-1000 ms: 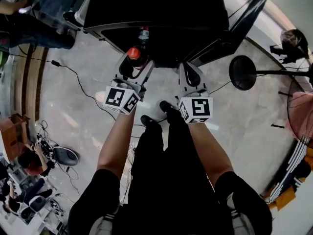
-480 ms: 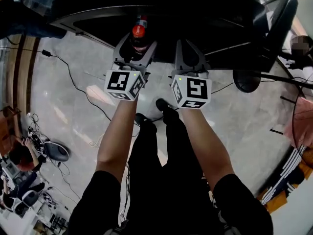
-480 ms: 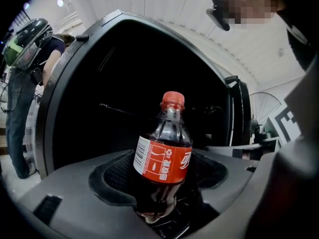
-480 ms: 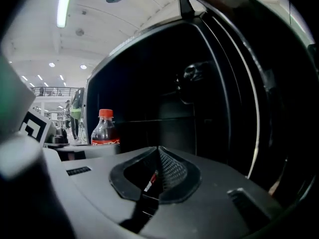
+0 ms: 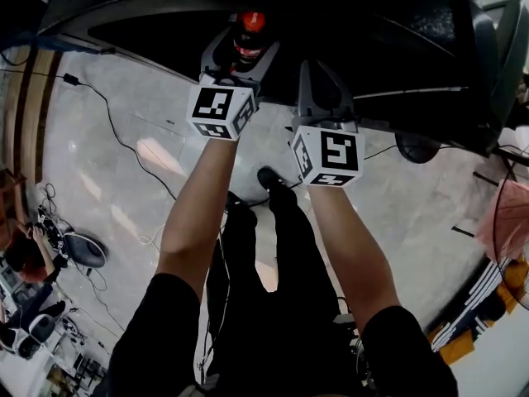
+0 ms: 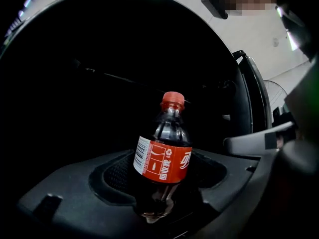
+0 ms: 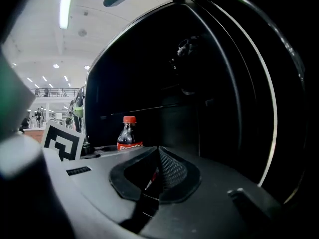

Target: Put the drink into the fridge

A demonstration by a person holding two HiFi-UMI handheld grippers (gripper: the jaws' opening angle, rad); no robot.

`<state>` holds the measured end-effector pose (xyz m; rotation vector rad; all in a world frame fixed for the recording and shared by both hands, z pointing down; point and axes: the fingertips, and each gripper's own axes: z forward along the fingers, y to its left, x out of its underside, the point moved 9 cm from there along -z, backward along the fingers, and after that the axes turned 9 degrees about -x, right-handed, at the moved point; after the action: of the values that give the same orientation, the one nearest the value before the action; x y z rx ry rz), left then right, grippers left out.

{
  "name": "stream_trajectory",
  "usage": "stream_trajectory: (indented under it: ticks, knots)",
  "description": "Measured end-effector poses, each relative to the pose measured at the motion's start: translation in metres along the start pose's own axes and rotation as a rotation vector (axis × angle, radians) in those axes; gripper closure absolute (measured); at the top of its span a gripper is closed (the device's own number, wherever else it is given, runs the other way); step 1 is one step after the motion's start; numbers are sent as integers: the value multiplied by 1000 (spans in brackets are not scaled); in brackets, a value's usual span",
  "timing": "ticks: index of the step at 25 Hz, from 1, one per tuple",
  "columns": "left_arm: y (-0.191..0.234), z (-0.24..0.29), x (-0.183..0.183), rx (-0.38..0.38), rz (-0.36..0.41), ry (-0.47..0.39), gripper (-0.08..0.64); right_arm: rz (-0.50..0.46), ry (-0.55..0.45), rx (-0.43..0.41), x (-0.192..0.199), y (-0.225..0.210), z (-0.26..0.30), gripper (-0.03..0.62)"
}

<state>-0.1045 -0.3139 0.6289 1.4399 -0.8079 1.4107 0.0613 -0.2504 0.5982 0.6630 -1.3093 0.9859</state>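
Note:
A small cola bottle (image 6: 164, 158) with a red cap and red label stands upright between the jaws of my left gripper (image 6: 159, 195), which is shut on its lower body. In the head view the bottle (image 5: 248, 33) and the left gripper (image 5: 241, 44) sit at the mouth of the black fridge (image 5: 347, 7), whose door (image 5: 489, 64) hangs open to the right. My right gripper (image 5: 321, 71) is just right of it, shut and holding nothing. The right gripper view shows its jaws (image 7: 157, 176) together, the bottle (image 7: 128, 133) at left and the dark fridge interior (image 7: 164, 83) ahead.
Pale tiled floor (image 5: 107, 164) lies below, with a black cable (image 5: 124, 147) trailing across it. My legs and shoes (image 5: 269, 180) stand before the fridge. People and gear crowd the far left edge (image 5: 33, 263). A round black stand base (image 5: 417, 147) sits right of the fridge.
Both grippers have moved forward toward the fridge. The bottle, still held by the left gripper, has gone from in front of the fridge to its dark opening.

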Motion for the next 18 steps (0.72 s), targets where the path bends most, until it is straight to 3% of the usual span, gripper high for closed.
stream_trajectory:
  ticks: [18]
  knots:
    - [10, 33, 18, -19, 17, 43, 219, -16, -22, -42, 3, -2, 5, 569]
